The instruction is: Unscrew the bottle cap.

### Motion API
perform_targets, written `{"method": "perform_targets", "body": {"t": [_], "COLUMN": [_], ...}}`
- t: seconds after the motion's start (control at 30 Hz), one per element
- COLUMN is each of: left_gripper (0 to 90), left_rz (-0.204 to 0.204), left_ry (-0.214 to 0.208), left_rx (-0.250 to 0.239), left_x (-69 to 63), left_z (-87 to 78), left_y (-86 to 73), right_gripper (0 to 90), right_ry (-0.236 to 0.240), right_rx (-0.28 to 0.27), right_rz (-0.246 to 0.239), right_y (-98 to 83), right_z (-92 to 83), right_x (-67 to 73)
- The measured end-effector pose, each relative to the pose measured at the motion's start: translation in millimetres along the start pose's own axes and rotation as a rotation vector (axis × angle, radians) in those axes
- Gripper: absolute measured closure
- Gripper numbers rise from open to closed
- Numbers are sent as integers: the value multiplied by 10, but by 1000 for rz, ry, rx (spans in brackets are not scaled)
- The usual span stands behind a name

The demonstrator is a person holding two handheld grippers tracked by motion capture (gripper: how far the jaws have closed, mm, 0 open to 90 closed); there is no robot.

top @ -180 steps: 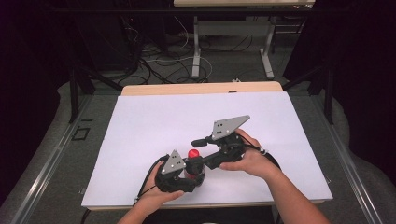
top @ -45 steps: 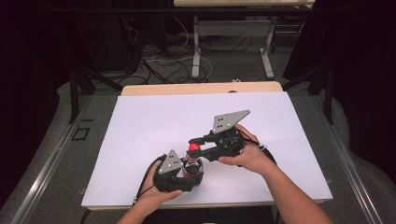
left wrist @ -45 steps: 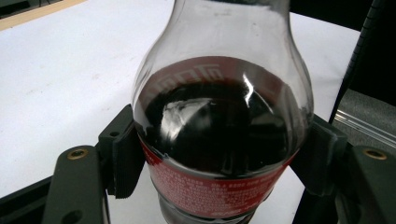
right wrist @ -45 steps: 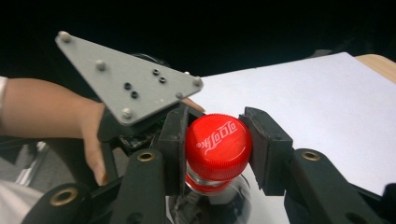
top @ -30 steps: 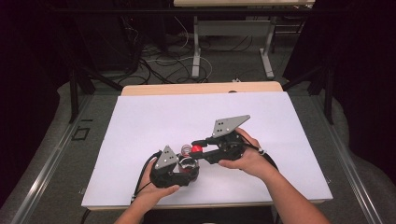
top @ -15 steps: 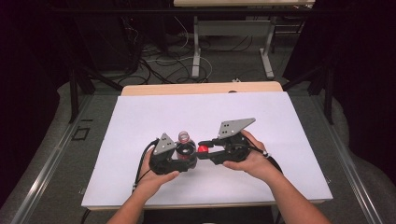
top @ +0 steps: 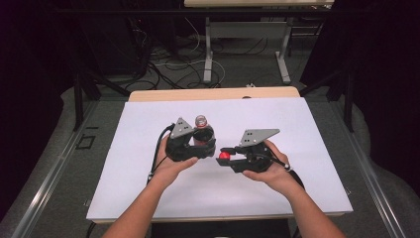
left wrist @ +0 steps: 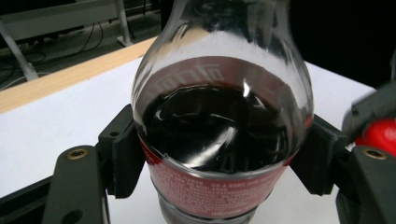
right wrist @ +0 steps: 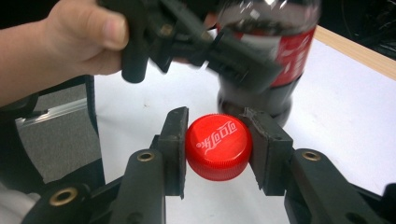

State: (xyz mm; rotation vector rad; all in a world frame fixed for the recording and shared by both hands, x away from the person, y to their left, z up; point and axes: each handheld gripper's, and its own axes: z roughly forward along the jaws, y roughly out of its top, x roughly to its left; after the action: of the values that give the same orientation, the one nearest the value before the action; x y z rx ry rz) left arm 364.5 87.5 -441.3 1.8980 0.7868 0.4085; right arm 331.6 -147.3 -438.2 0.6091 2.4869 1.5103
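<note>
Gripping a cola bottle around its red label, the left tool is holding it upright above the white bench, its pads pressing both sides of the body; dark liquid is filling the bottle to the shoulder, and the neck is standing uncapped; the right tool is clamping a red cap between its pads, just beside the bottle and apart from it.

- In the left gripper view, the bottle loses its neck past the 12 o'clock edge.
- In the right gripper view, the left claw is motion-blurred and covers part of the bottle's label.
</note>
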Motion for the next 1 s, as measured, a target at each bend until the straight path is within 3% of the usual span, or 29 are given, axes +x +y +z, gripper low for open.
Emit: {"method": "perform_targets", "body": {"t": [0.23,0.47,0.8,1.0], "left_gripper": [299,299,299,299], "left_rz": [-13,-42,-85,-73], "left_ry": [18,50,92,112], "left_rx": [0,3,5,19], "left_x": [74,220,434,473], "left_z": [227,460,815,1029], "left_y": [157,196,160,68], "right_gripper": [610,610,610,610], "right_ry": [-16,-33,-28,-26], "right_rx": [-23,-17,5,15], "right_rz": [36,37,50,61], "right_y": [-132,-208,-297,-353], "right_z": [-42,-16,35,61], "right_x": [-45,-90,-93,-100]}}
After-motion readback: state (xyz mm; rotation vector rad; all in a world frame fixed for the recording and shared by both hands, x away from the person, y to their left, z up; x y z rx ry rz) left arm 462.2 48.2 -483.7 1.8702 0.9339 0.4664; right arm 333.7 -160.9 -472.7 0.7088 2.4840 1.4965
